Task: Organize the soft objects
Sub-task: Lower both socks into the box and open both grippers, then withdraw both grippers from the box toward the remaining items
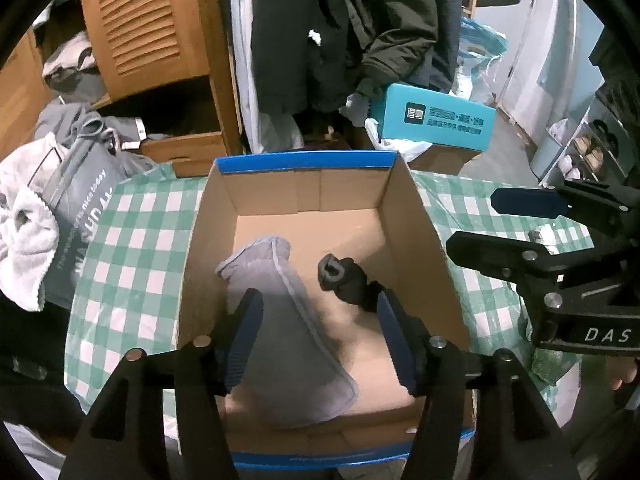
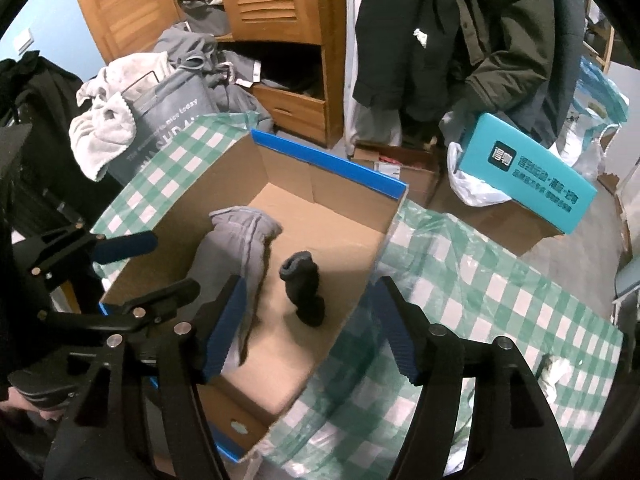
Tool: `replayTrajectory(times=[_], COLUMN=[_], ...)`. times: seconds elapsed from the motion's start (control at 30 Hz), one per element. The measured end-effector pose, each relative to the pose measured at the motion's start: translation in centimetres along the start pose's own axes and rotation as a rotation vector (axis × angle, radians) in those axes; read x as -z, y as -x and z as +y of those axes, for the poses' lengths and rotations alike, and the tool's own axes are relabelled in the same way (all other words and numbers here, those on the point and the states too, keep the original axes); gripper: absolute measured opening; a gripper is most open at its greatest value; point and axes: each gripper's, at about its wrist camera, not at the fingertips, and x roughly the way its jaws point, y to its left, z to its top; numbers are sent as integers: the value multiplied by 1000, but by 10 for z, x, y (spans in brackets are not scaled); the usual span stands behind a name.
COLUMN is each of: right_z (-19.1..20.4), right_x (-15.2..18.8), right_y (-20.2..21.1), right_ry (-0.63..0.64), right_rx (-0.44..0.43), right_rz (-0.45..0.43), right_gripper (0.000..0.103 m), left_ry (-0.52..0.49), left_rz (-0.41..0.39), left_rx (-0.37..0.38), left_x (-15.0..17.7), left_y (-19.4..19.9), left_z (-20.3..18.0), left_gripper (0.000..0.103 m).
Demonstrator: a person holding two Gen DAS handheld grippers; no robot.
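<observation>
An open cardboard box (image 1: pixel 416 224) with a blue rim stands on the green checked tablecloth (image 1: pixel 132 216). Inside lie a folded grey cloth (image 1: pixel 292 340) on the left and a rolled dark sock (image 1: pixel 344 280) on the right. My left gripper (image 1: pixel 318 320) is open and empty just above the box, over the cloth. My right gripper (image 2: pixel 304 308) is open and empty above the box's right wall (image 2: pixel 360 276); the cloth (image 2: pixel 236 248) and sock (image 2: pixel 304 288) show below it. The right gripper also shows at the right of the left wrist view (image 1: pixel 480 220).
A grey printed bag (image 2: pixel 168 120) with a pale towel (image 2: pixel 104 132) on it stands left of the table. A teal box (image 2: pixel 532 176) on a cardboard carton sits on the floor behind. A wooden wardrobe (image 2: pixel 280 20) and hanging coats (image 2: pixel 440 40) are at the back.
</observation>
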Motion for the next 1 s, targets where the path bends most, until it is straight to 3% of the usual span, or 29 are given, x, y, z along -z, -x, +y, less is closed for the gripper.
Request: replayTrajectory(times=[0.3,0.4,1.0], right_z=[-19,-26,-75], right_x=[12,15,49], right_y=[11,14,32], right_ry=[-35,-50,-139], right_rx=[24,33,97], right_rz=[-6,-2,-2], right_gripper=[68,68,68], left_ry=[-26,-32,-110], left_rz=[15,10,4], left_rx=[10,14,43], left_x=[-3,-5,-12], left_y=[-4,-3,-4], left_z=[-16,-21,-65], left_gripper=[64,70,71])
